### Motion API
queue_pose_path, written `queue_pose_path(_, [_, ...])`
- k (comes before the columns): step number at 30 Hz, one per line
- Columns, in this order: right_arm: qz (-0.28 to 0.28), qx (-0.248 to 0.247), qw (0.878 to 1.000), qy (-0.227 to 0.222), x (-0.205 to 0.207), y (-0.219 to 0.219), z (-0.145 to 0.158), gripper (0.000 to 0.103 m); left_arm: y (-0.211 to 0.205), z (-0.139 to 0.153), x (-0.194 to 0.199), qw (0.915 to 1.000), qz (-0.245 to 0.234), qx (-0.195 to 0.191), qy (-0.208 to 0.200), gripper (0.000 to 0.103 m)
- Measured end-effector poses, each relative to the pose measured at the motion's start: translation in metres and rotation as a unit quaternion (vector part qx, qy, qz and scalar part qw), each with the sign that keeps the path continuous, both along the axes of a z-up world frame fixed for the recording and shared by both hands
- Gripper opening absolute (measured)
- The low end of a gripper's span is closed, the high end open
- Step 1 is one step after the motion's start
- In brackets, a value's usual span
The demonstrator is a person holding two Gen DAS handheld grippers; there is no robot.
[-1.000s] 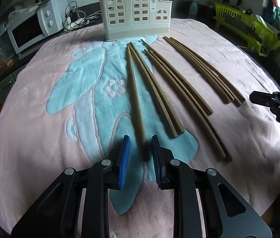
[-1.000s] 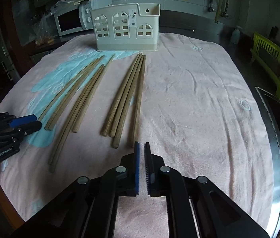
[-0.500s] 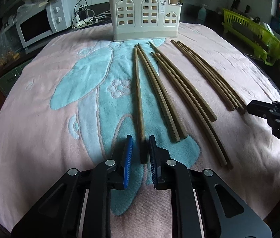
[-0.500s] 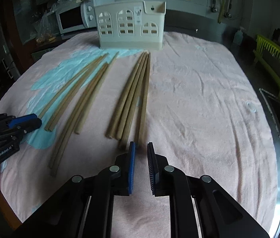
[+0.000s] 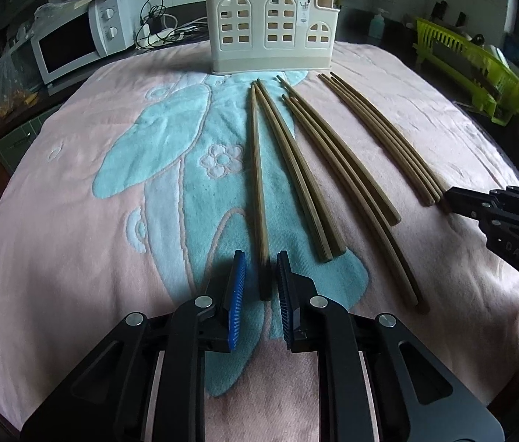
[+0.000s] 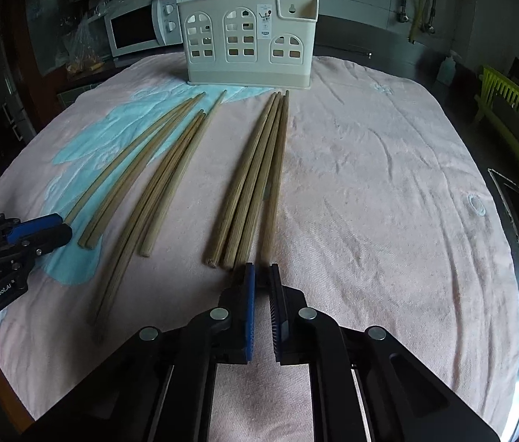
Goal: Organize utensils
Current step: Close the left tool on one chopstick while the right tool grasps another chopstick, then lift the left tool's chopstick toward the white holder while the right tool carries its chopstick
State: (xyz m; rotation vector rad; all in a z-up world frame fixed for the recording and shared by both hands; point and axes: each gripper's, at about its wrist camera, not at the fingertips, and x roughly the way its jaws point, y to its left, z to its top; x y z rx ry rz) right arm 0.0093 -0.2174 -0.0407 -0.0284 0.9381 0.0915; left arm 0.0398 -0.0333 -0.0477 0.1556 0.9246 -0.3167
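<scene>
Holder empty; all chopsticks lie before it. Left tongs straddle leftmost chopstick, grip unclear. Right tongs pinch rightmost chopstick.

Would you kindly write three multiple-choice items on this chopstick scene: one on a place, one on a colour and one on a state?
1. Where does the holder stand?
A) on the towel, beyond the far tips of the chopsticks
B) on the microwave
C) tipped over beside the near ends

2. What colour is the dish rack?
A) red
B) lime green
C) white

3. How do the jaws of the left gripper stand?
A) wide open over bare towel
B) closed on nothing
C) either side of the near end of a chopstick

Answers:
1 A, it stands upright just past the tips.
2 B, its bars are bright yellow-green.
3 C, the leftmost chopstick's end lies between the blue pads.
</scene>
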Motion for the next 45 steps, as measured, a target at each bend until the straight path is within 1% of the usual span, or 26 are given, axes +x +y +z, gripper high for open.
queue_pose_path(2, [-0.005, 0.009, 1.000, -0.001, 0.000, -0.003, 0.000, 0.007, -0.002, 0.001, 0.004, 1.0000, -0.007, 0.003, 0.002, 0.017])
queue_pose_path(6, [-0.014, 0.013, 1.000, -0.011, -0.004, -0.005, 0.004, 0.007, 0.000, 0.002, 0.010, 0.9997, -0.020, -0.004, 0.013, 0.016])
queue_pose_path(8, [-0.018, 0.016, 0.999, -0.022, -0.007, -0.009, 0.010, 0.007, 0.001, 0.002, 0.012, 0.9996, -0.024, -0.006, 0.016, 0.014])
queue_pose_path(9, [-0.019, 0.016, 0.999, -0.027, -0.009, -0.011, 0.014, 0.007, 0.003, 0.002, 0.013, 0.9995, -0.023, -0.011, 0.019, 0.010])
queue_pose_path(10, [-0.020, 0.017, 0.999, -0.033, -0.011, -0.013, 0.018, 0.007, 0.005, 0.003, 0.014, 0.9993, -0.022, -0.020, 0.024, 0.007])
queue_pose_path(12, [-0.023, 0.020, 0.999, -0.045, -0.015, -0.016, 0.026, 0.007, 0.012, 0.007, 0.016, 0.9978, -0.020, -0.054, 0.034, 0.007])
queue_pose_path(13, [-0.022, 0.021, 0.998, -0.055, -0.017, -0.018, 0.033, 0.007, 0.014, 0.010, 0.016, 0.9974, -0.019, -0.062, 0.031, 0.007])
queue_pose_path(17, [-0.018, 0.018, 0.996, -0.083, -0.023, -0.020, 0.053, 0.007, 0.012, 0.012, 0.010, 0.9978, -0.023, -0.059, 0.019, 0.007])
queue_pose_path(22, [-0.014, 0.022, 0.994, -0.104, -0.026, -0.020, 0.068, 0.007, 0.013, 0.011, 0.008, 0.9975, -0.017, -0.067, 0.017, 0.007])
queue_pose_path(25, [-0.012, 0.023, 0.993, -0.113, -0.026, -0.020, 0.074, 0.007, 0.009, 0.011, 0.007, 0.9984, -0.021, -0.051, 0.009, 0.008])
queue_pose_path(27, [-0.012, 0.023, 0.993, -0.118, -0.026, -0.019, 0.078, 0.007, 0.006, 0.007, 0.006, 0.9988, -0.022, -0.041, 0.014, 0.008])
queue_pose_path(30, [-0.010, 0.025, 0.992, -0.123, -0.027, -0.020, 0.081, 0.007, 0.004, 0.001, 0.007, 0.9990, -0.016, -0.036, 0.023, 0.009])
queue_pose_path(35, [-0.008, 0.025, 0.991, -0.130, -0.026, -0.020, 0.087, 0.007, 0.002, 0.001, 0.006, 0.9993, -0.009, -0.029, 0.022, 0.010])
queue_pose_path(39, [-0.007, 0.026, 0.991, -0.132, -0.025, -0.022, 0.089, 0.007, 0.002, 0.001, 0.006, 0.9991, 0.001, -0.032, 0.026, 0.011])
queue_pose_path(45, [-0.004, 0.027, 0.990, -0.139, -0.022, -0.021, 0.096, 0.007, -0.004, 0.001, 0.007, 0.9995, 0.006, -0.017, 0.026, 0.011])
